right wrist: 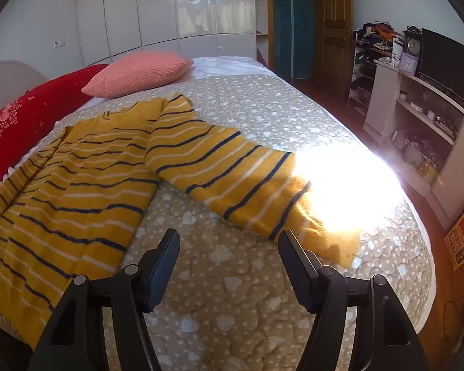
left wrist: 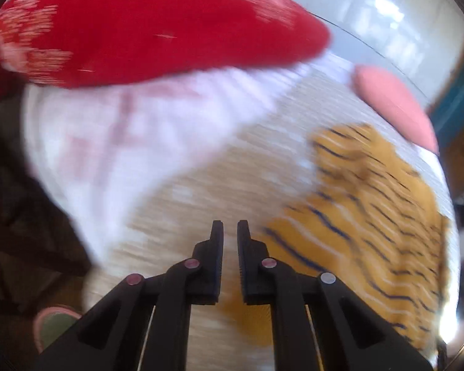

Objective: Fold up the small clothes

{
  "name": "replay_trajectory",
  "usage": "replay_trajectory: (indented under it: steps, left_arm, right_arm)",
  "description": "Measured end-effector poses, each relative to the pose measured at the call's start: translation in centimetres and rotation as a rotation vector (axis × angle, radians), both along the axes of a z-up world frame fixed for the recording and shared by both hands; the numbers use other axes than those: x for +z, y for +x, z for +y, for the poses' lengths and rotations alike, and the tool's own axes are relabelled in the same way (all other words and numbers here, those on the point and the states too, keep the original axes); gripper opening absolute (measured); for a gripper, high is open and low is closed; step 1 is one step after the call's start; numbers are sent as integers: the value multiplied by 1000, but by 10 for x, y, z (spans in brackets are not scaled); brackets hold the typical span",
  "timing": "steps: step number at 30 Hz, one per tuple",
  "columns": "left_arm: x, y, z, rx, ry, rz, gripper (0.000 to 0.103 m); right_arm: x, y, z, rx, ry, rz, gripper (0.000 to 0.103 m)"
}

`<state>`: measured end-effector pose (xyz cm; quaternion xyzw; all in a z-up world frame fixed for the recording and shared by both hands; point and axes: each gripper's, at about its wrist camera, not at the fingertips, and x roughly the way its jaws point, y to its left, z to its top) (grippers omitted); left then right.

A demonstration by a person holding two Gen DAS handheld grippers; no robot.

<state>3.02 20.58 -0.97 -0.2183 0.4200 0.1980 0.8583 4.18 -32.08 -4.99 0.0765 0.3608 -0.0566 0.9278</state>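
Observation:
A yellow sweater (right wrist: 86,179) with navy and white stripes lies flat on the bed, one sleeve (right wrist: 241,185) stretched out to the right into a sun patch. My right gripper (right wrist: 229,247) is open and empty, hovering above the quilt just in front of the sleeve's cuff. In the blurred left wrist view the sweater (left wrist: 371,225) lies to the right. My left gripper (left wrist: 230,232) is empty above the quilt beside the sweater's edge, its jaws nearly closed with a narrow gap.
The bed has a beige spotted quilt (right wrist: 263,293). A pink pillow (right wrist: 139,72) and a red pillow (right wrist: 21,123) lie at its head. White wardrobes (right wrist: 176,15) stand behind. A shelf unit with a TV (right wrist: 417,99) stands to the right across a strip of floor.

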Motion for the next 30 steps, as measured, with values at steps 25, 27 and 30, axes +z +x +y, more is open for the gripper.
replay_trajectory:
  steps: [25, 27, 30]
  left_arm:
    - [10, 61, 41, 87, 200, 33, 11]
    - [13, 45, 44, 74, 163, 11, 11]
    - [11, 20, 14, -61, 108, -4, 21]
  right_arm:
    - [-8, 8, 25, 35, 64, 70, 71]
    - [-9, 7, 26, 50, 97, 68, 71]
    - [-13, 4, 33, 118, 161, 75, 72]
